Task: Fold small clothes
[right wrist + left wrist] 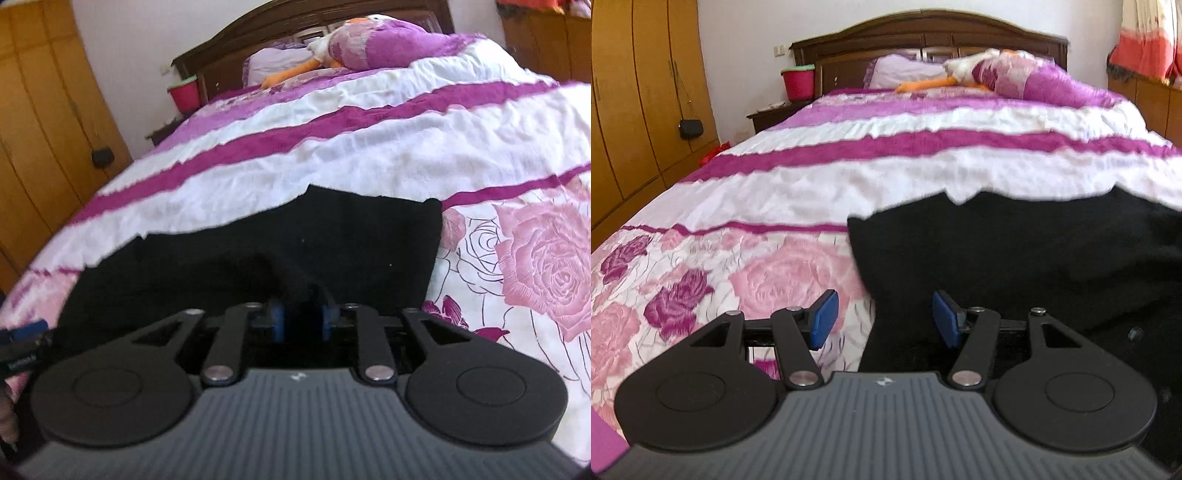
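The right gripper (300,323) has its jaws partly parted with a raised fold of the black knitted garment (258,251) between them; whether the pads press it I cannot tell. The left gripper (882,319) has its jaws released, straddling the garment's left edge, likely poised to lift it. The garment lies flat at the near end of the bed's rose-printed pink and purple striped bedspread (849,181), with open room far and to both sides.

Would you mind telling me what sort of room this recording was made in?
It looks like a home bedroom: a bed with a carved wooden headboard and a floral purple bedspread, a pillow at its head, and a wooden wardrobe along the wall.
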A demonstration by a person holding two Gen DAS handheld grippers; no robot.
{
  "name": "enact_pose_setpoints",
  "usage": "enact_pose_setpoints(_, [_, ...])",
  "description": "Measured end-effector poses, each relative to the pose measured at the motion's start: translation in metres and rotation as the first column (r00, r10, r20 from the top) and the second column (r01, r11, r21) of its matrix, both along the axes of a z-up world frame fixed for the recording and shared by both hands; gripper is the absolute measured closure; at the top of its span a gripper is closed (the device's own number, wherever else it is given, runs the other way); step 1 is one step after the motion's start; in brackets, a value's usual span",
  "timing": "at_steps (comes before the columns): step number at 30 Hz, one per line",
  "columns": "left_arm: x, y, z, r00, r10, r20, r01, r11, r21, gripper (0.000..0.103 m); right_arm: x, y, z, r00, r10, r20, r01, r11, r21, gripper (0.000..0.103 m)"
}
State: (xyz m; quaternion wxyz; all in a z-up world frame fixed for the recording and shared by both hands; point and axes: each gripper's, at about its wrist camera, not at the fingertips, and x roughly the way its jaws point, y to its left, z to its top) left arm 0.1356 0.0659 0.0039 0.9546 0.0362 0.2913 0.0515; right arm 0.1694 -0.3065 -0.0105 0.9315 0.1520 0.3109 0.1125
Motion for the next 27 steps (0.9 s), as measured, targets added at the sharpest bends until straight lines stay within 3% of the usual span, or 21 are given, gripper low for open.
enact_pose_setpoints(2, [0.004,0.000,0.006,1.000,-0.007,0.016,0.007,1.000,-0.022,0.041,-0.002,-0.007,0.005,1.000,0.002,0.016,-0.003,0.997,0.075,0.057])
enact_pose_setpoints(5, [0.015,-0.003,0.007,1.000,-0.011,0.008,0.011,0.999,-0.043,0.041,-0.005,-0.018,0.005,1.000,-0.001,0.011,-0.001,0.986,0.168,0.052])
enact_pose_setpoints(13, [0.037,-0.009,-0.002,1.000,-0.015,-0.005,0.015,0.997,-0.075,0.041,0.003,-0.012,-0.016,0.997,0.028,-0.074,-0.019,0.992,0.126,0.053])
enact_pose_setpoints(15, [0.044,-0.011,-0.004,1.000,-0.015,-0.007,0.015,0.998,-0.065,0.041,0.006,-0.011,-0.015,0.995,0.057,-0.088,-0.044,0.989,0.141,0.070])
enact_pose_setpoints(16, [0.047,-0.012,-0.005,1.000,-0.015,-0.010,0.014,0.998,-0.060,0.041,0.008,-0.012,-0.012,0.993,0.068,-0.098,-0.051,0.986,0.161,0.093])
enact_pose_setpoints(19, [0.058,-0.015,-0.011,0.999,-0.007,-0.034,0.006,0.999,-0.033,0.041,0.003,-0.019,0.013,0.998,0.055,-0.031,-0.050,0.987,0.155,0.093])
enact_pose_setpoints(21, [0.063,-0.017,-0.017,0.999,-0.006,-0.048,0.006,1.000,-0.004,0.041,0.000,-0.023,0.022,0.998,0.049,-0.031,-0.044,0.991,0.124,0.093])
enact_pose_setpoints(25, [0.068,-0.015,-0.025,0.999,0.003,-0.050,-0.004,1.000,-0.004,0.040,0.003,-0.015,-0.002,0.991,0.051,-0.123,-0.052,0.999,-0.004,0.093])
enact_pose_setpoints(27, [0.069,-0.014,-0.027,0.999,0.004,-0.046,-0.004,1.000,-0.004,0.039,0.003,-0.013,-0.018,0.991,0.039,-0.126,-0.039,0.999,0.001,0.093])
